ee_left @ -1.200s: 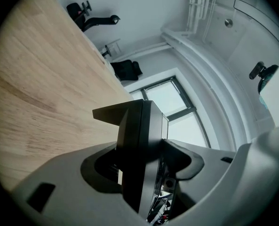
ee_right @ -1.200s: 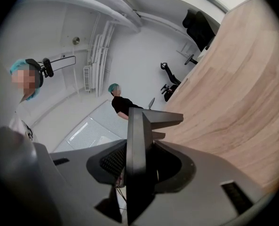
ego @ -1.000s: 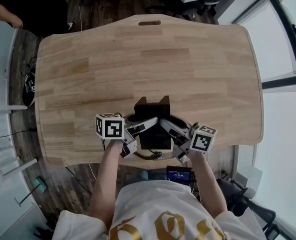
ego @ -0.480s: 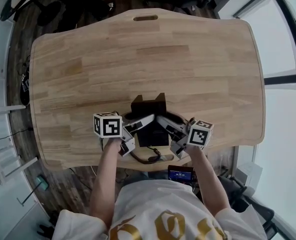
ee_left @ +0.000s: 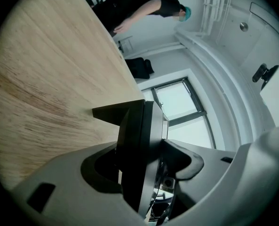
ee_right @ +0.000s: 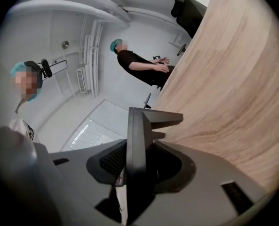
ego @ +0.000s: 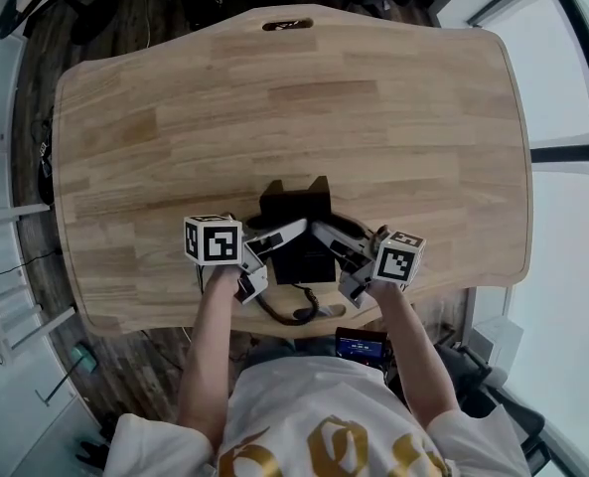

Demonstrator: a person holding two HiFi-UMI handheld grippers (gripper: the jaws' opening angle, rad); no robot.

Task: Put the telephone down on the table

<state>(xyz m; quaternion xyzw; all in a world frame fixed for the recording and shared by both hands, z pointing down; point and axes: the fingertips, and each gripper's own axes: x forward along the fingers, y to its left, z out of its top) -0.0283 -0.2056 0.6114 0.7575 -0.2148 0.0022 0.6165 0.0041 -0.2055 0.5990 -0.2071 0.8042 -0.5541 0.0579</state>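
Observation:
A black telephone (ego: 296, 229) with a two-pronged stand sits low over the wooden table (ego: 274, 107), near its front edge. I cannot tell if its base touches the wood. My left gripper (ego: 274, 240) is shut on its left side and my right gripper (ego: 326, 240) on its right side. In the left gripper view the telephone (ee_left: 138, 145) stands edge-on, pinched between the left gripper (ee_left: 141, 166) jaws. The right gripper view likewise shows the telephone (ee_right: 138, 140) clamped by the right gripper (ee_right: 137, 171). Its dark cord (ego: 292, 313) loops over the table's front edge.
The table has a cable slot (ego: 286, 25) at its far edge. A person in black with a teal cap (ee_right: 139, 62) stands beyond the far end. A small lit device (ego: 359, 347) hangs at my waist. Windows line the right side.
Both grippers have come down a little with the telephone and carried it slightly farther in over the table. The grips have not changed.

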